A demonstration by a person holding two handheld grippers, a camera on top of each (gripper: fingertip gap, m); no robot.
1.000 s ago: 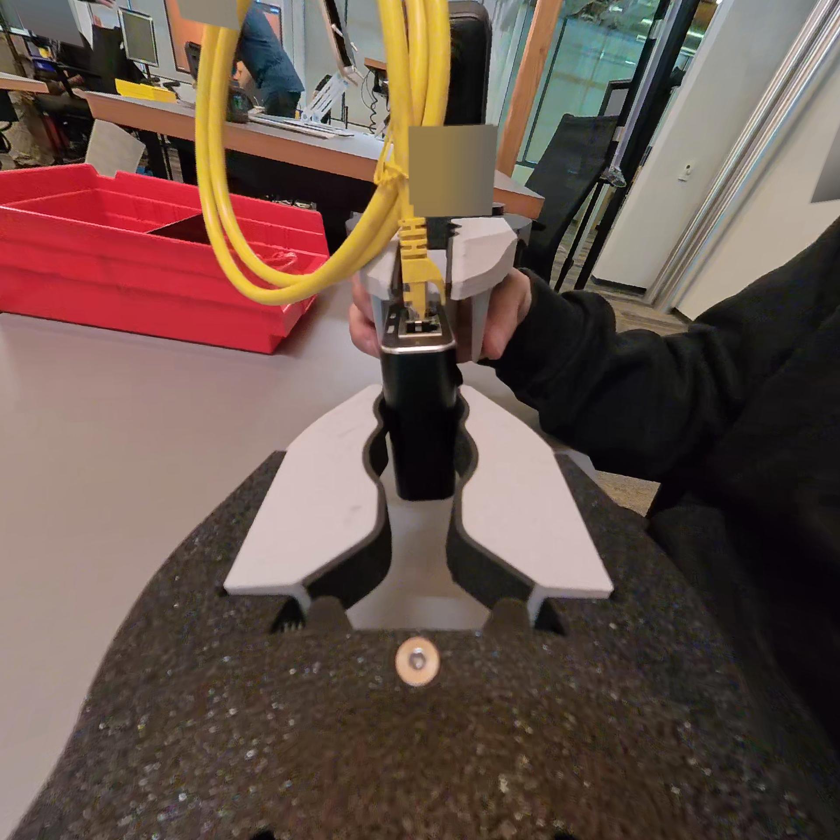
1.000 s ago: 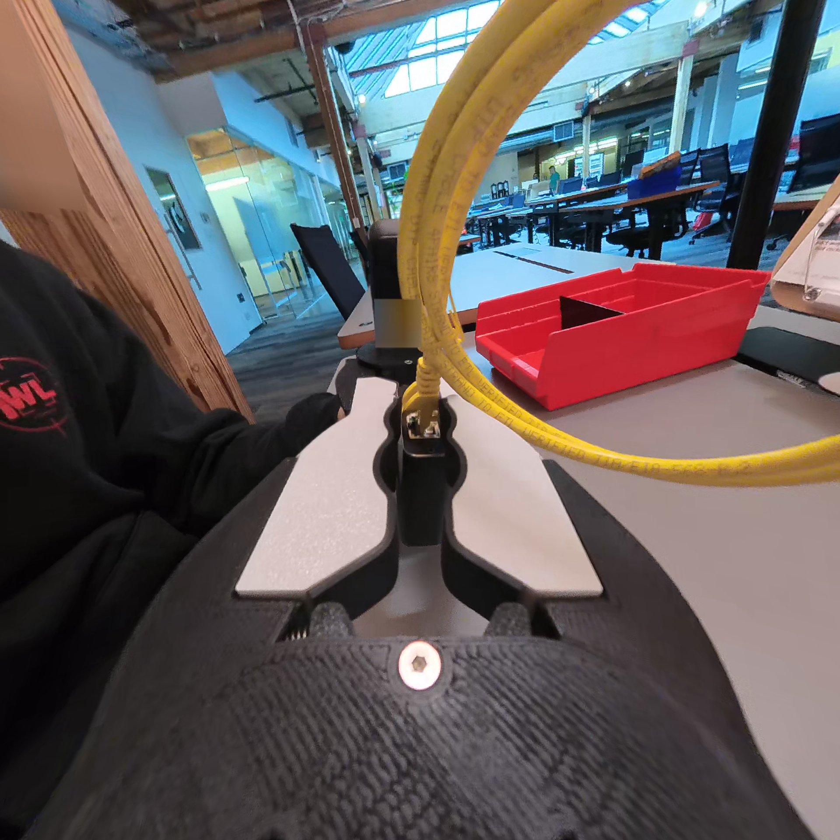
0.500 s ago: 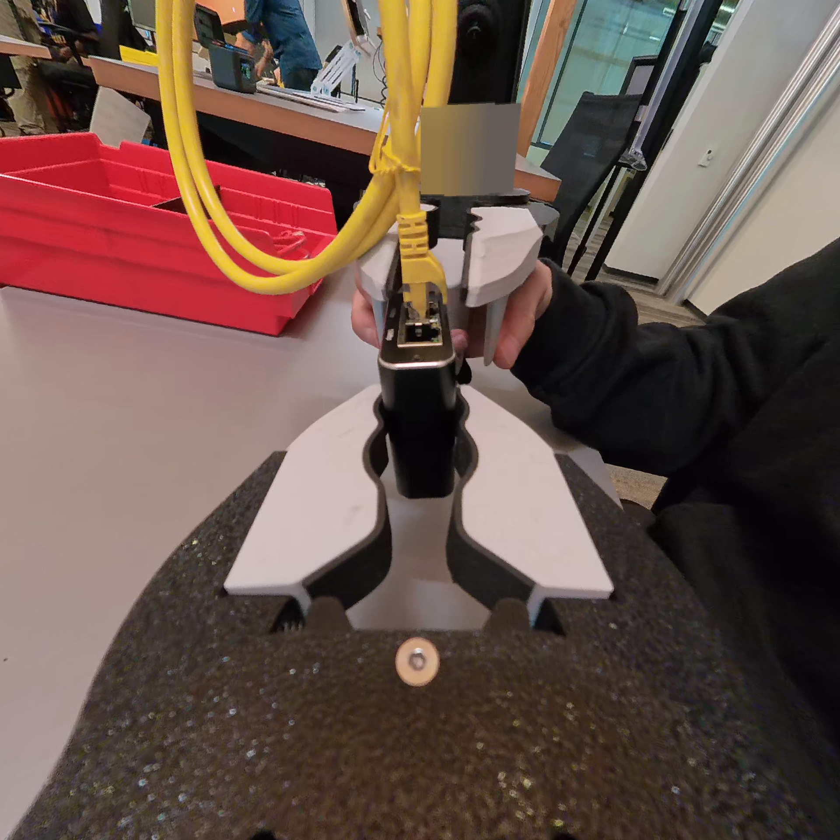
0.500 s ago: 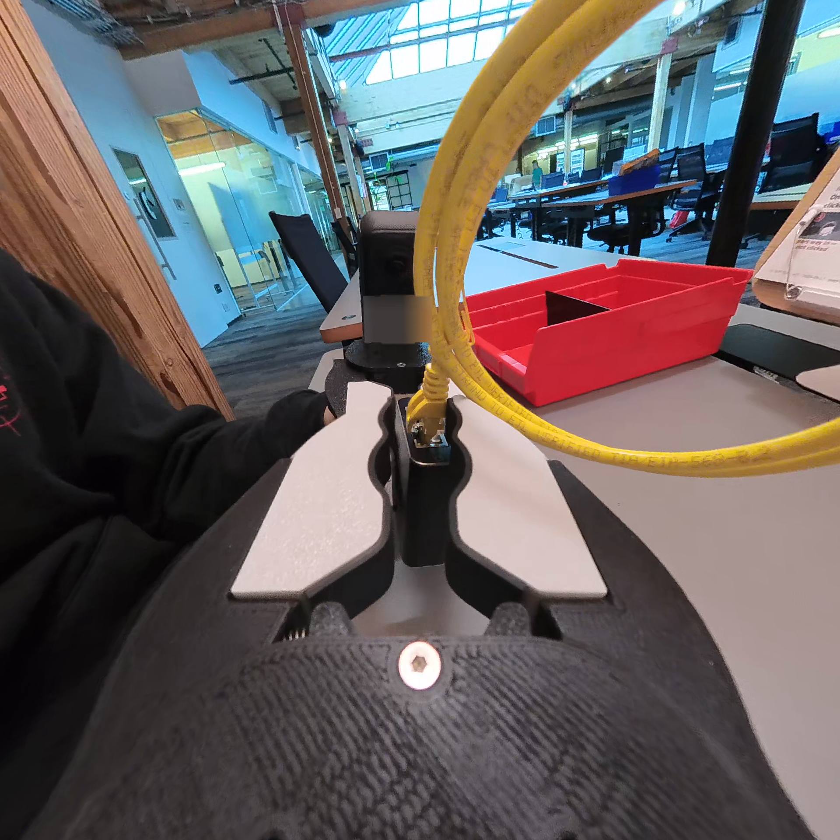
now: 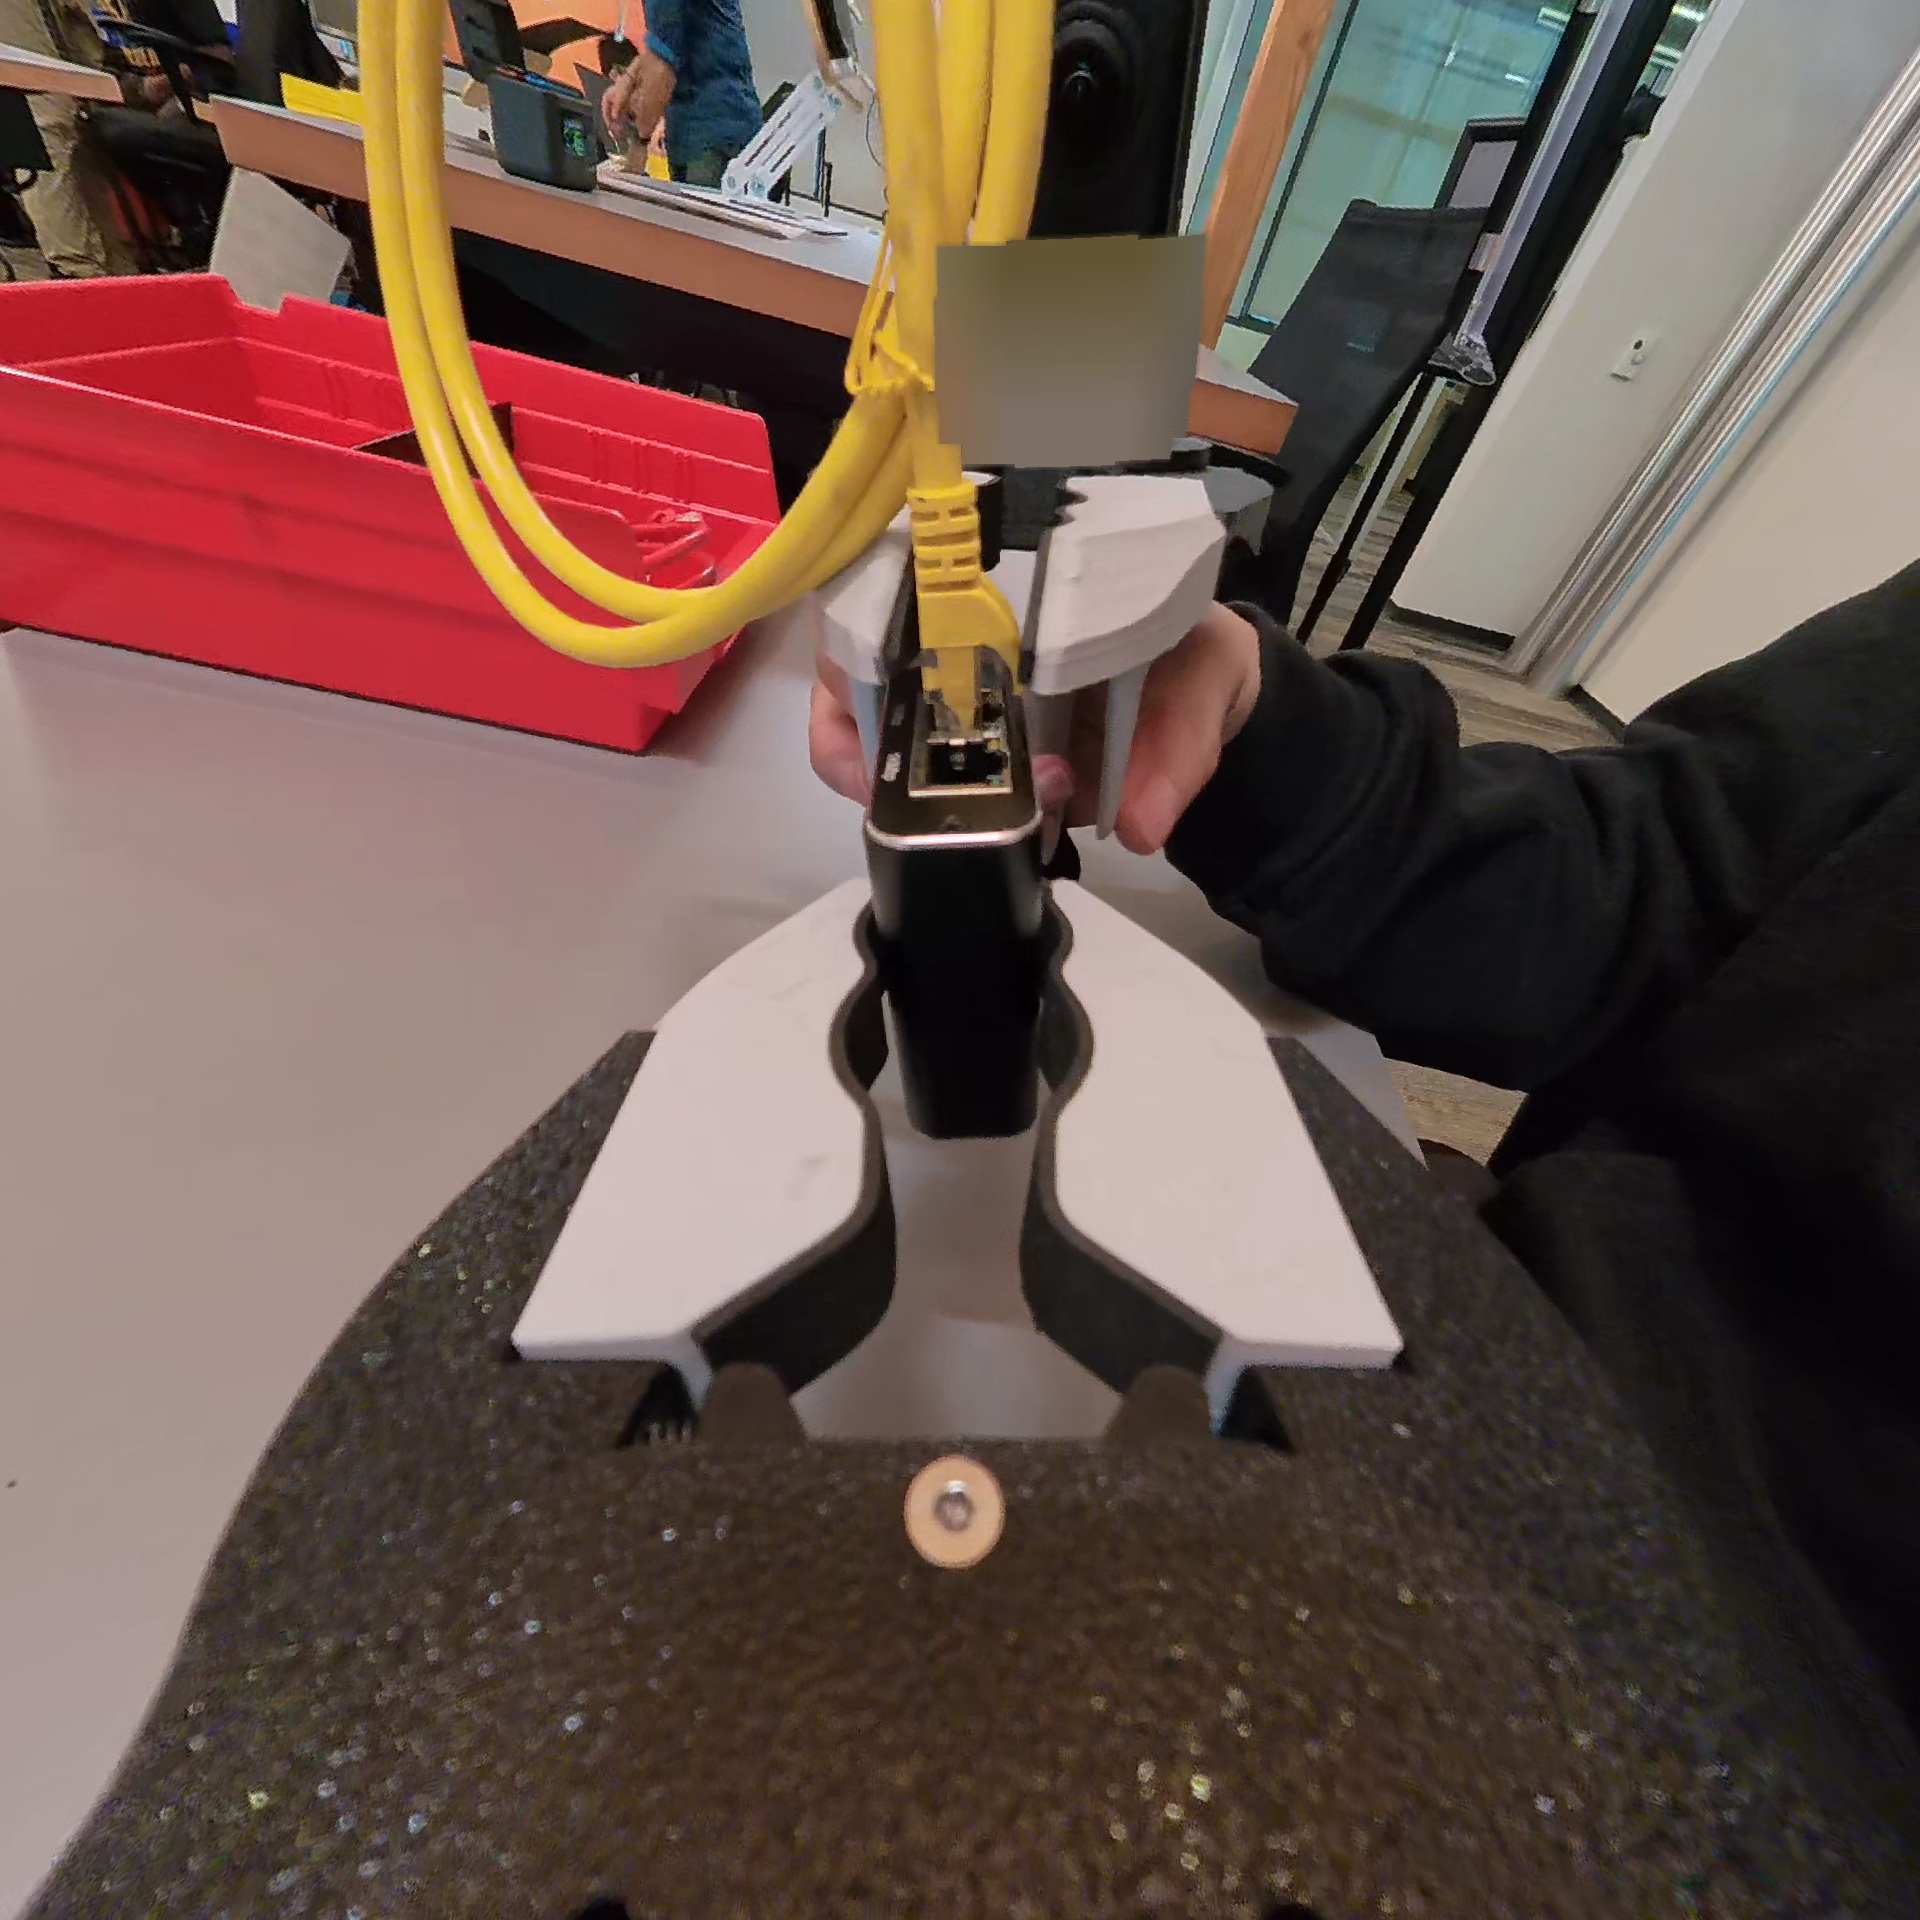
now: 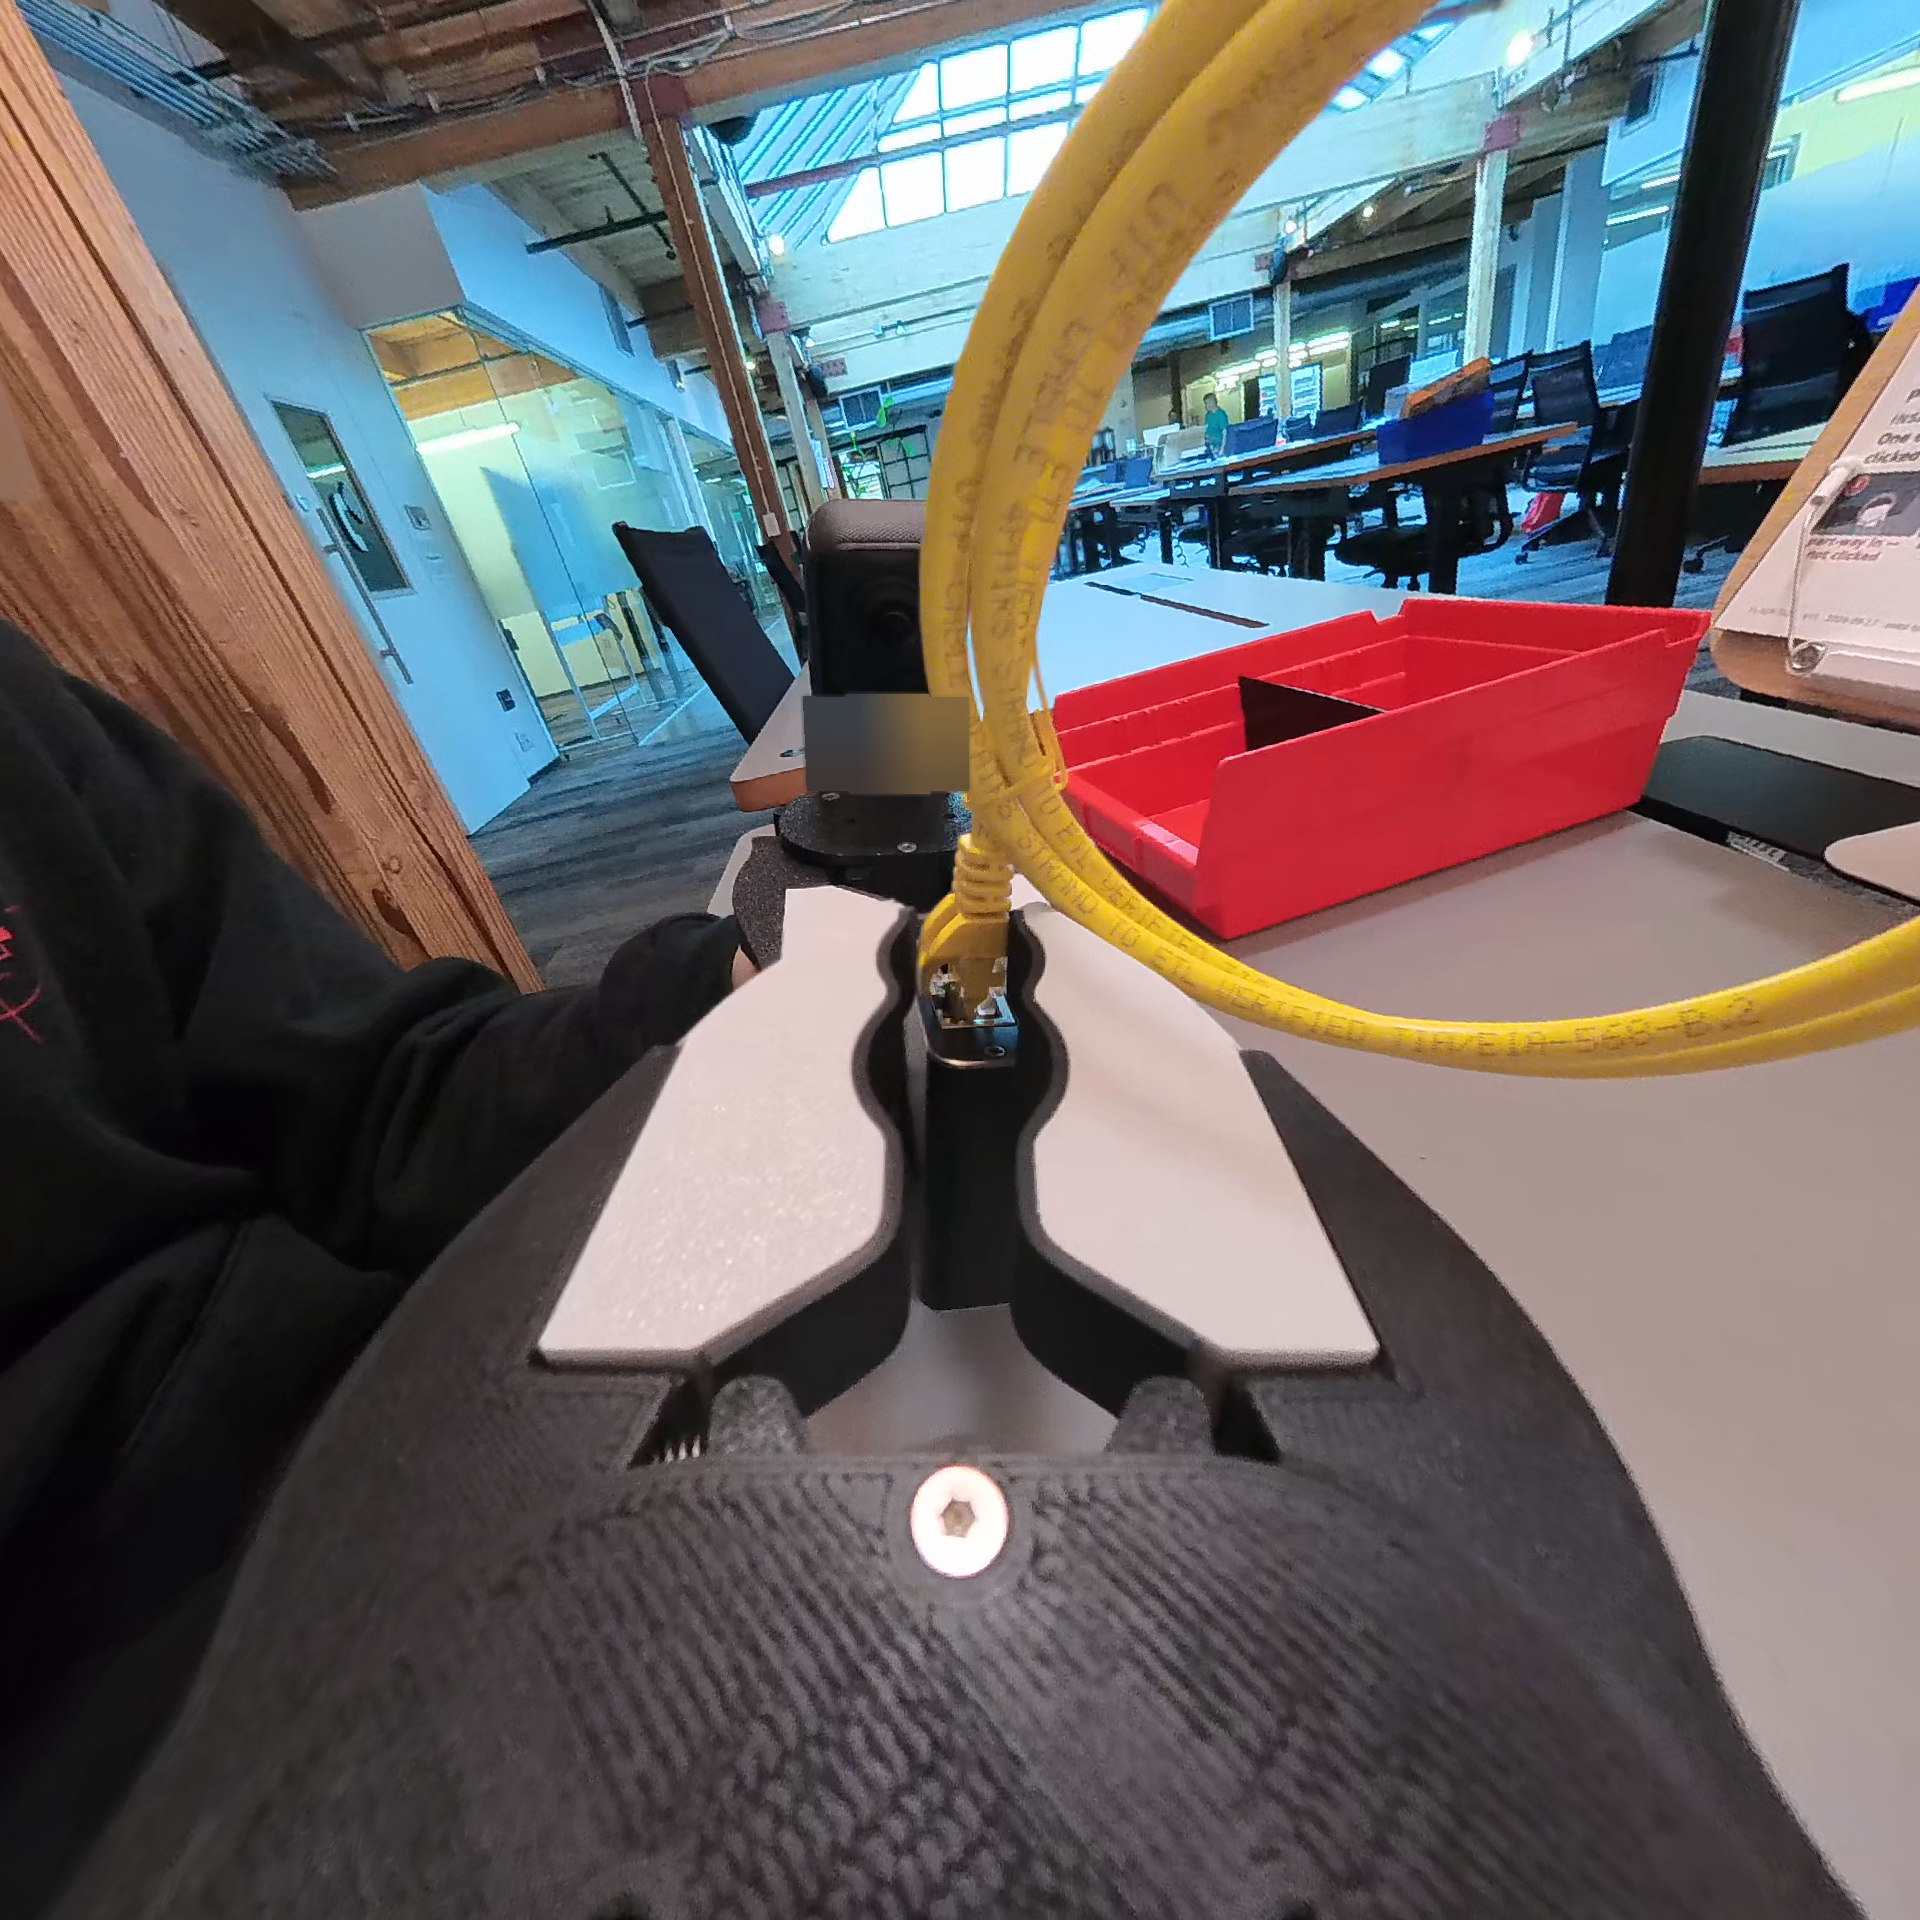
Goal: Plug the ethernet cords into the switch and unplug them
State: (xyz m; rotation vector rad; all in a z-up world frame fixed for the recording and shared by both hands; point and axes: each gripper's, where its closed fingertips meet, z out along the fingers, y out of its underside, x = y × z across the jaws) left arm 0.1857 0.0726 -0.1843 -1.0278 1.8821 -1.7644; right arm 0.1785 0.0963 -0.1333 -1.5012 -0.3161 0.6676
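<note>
Both tools clamp switch (image 5: 956, 966) | yellow cord (image 5: 951, 582) plugged | red bin (image 5: 312, 520): black divider

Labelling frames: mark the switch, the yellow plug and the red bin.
switch (image 5: 956, 987), left wrist view, black side.
yellow plug (image 5: 951, 582), left wrist view, ribbed boot.
red bin (image 6: 1434, 800), right wrist view, front wall.

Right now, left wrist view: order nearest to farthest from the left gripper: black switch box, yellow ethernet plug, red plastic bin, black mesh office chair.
1. Black switch box: clamped in the left gripper.
2. Yellow ethernet plug: just beyond, at the switch's far end.
3. Red plastic bin: left, on the table.
4. Black mesh office chair: right background, past the table.
</note>
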